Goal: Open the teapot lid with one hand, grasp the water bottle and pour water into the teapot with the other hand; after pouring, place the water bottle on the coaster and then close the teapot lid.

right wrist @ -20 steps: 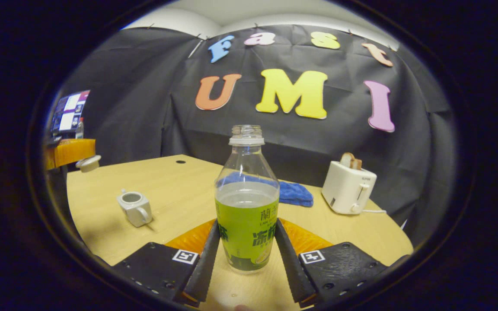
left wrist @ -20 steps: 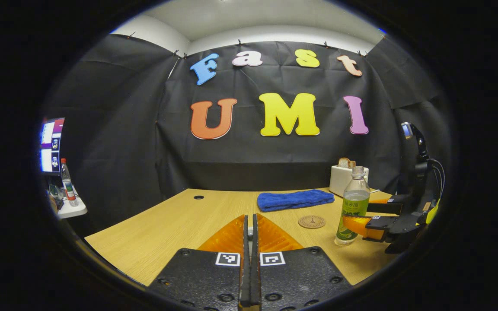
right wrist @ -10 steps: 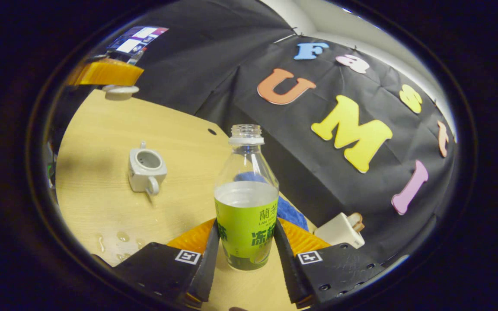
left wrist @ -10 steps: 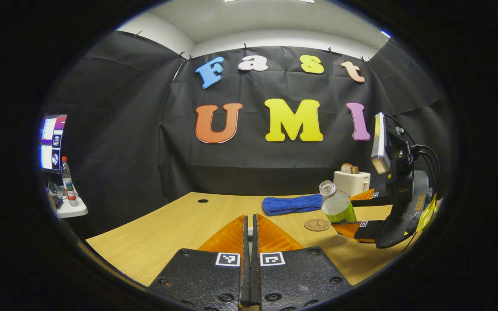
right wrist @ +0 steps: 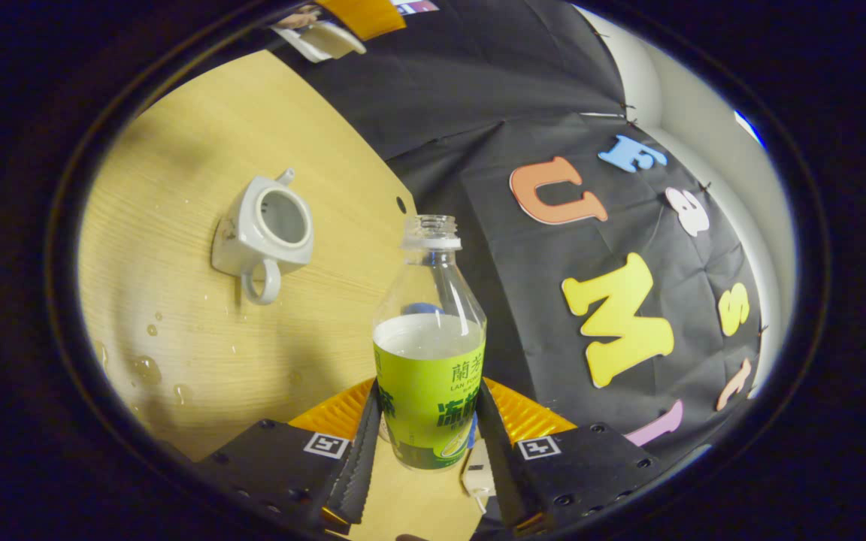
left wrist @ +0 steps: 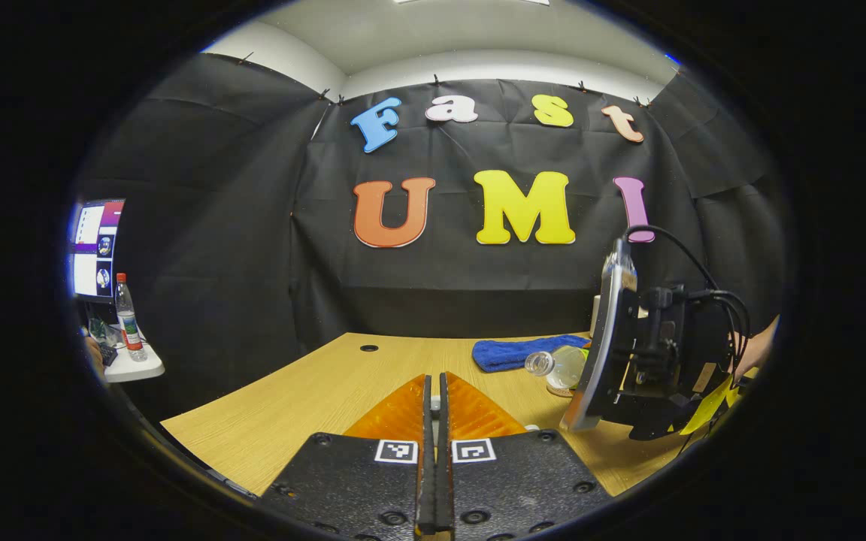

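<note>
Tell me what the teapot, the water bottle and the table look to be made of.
Teapot: probably glazed ceramic, white with a soft sheen.
Water bottle: clear plastic, see-through above a printed green label.
Table: light wood or wood-look laminate, showing straight grain and a matte face.

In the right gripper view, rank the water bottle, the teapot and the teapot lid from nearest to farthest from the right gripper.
1. water bottle: clamped between the right gripper fingers, at centre.
2. teapot: open, on the table, up and to the left.
3. teapot lid: at the view's top edge, held by the other gripper, beyond the teapot.
</note>
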The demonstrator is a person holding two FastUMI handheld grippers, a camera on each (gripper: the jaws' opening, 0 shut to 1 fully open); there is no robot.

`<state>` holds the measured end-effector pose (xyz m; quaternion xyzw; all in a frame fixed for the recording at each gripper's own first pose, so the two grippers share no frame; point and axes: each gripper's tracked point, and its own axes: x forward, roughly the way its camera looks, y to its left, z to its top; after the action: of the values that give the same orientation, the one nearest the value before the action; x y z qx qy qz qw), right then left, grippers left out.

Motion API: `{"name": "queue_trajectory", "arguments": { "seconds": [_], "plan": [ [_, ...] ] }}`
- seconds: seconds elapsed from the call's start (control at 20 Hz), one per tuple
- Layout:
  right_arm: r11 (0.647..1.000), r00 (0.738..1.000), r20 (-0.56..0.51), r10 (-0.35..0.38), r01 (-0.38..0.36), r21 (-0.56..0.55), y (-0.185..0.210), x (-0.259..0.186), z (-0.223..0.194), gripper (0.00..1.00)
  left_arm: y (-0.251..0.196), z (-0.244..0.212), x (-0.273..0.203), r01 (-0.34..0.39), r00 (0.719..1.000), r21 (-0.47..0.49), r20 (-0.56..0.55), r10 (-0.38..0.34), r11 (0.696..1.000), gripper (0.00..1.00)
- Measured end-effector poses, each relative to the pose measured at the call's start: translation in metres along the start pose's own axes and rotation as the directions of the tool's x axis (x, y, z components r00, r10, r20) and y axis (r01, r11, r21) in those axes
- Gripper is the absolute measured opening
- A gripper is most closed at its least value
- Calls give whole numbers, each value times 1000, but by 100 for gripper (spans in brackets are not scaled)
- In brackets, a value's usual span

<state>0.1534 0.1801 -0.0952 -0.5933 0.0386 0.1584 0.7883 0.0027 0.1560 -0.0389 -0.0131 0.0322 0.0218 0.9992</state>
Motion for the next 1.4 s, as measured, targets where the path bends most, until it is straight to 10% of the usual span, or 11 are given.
{"name": "queue_trajectory", "arguments": {
  "seconds": [0.45,1.4],
  "plan": [
    [947,991,71,-115,131,-292,-8,3,10,67,10,3,-2,-17,1000,-20,8,17,1000,2],
    [794,978,166,-125,199,-574,-23,-5,36,66,16,0,-4,-21,1000,-34,1,21,999,2]
  ]
}}
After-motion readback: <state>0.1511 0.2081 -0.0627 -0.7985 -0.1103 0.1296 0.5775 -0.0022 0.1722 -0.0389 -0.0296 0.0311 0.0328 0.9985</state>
